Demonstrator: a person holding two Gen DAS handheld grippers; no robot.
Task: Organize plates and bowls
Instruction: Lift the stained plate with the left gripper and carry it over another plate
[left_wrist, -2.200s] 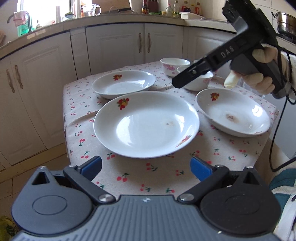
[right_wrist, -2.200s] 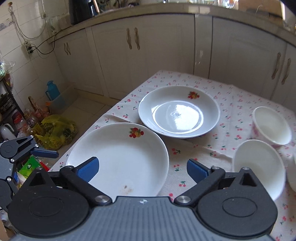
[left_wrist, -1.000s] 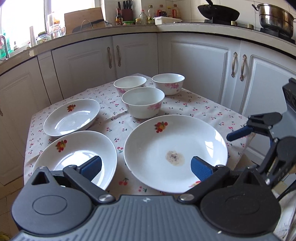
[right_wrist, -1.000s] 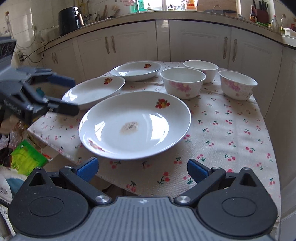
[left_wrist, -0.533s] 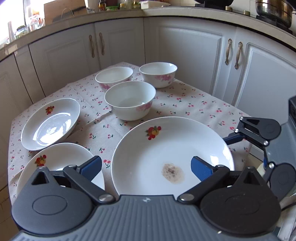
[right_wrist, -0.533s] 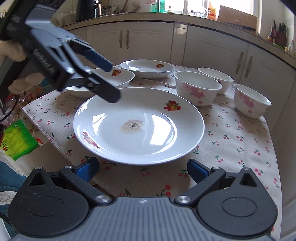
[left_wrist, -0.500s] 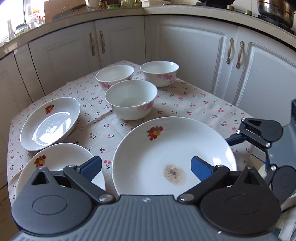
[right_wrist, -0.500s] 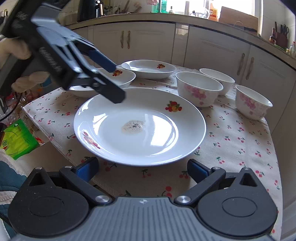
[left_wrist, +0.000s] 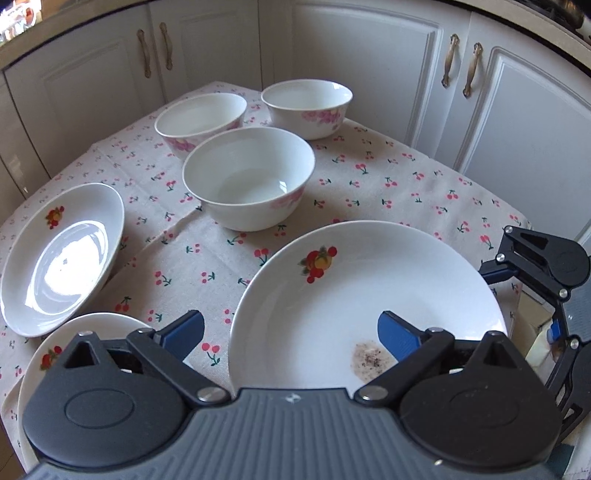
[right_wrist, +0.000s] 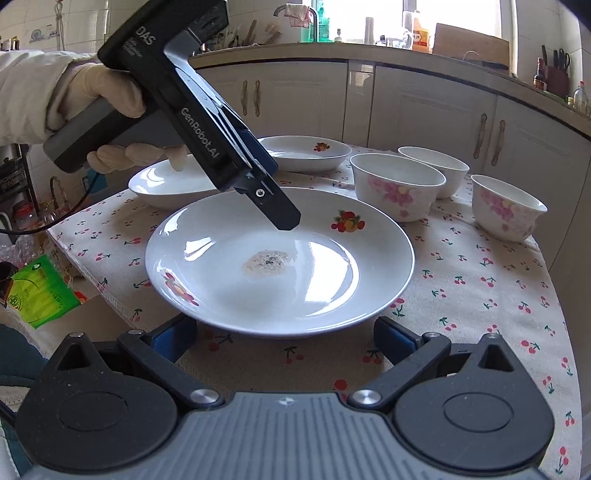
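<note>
The tabletop (left_wrist: 406, 173), under a cherry-print cloth, carries three plates and three bowls, all glossy white ceramic, none stacked yet. I judge the step in hand to be the first pick: the big plate (right_wrist: 280, 258), round, shallow, with a fruit motif and a brownish smudge at its centre, sits at the near edge of the tabletop, close before both claws. My left claw (left_wrist: 291, 332) hangs tilted down over its near rim, one pad over the cloth and one over the plate; its jaws have just been closing a little but stand wide and hold nothing. My right claw (right_wrist: 284, 339) waits just short of the plate's other side, jaws wide, empty. Next I would need to get a pad under the thin, slippery rim and pinch it, then carry the plate to the two smaller plates (left_wrist: 62, 254) at the left. The bowls (left_wrist: 249, 177), with pink flowers, stand close together behind.
</note>
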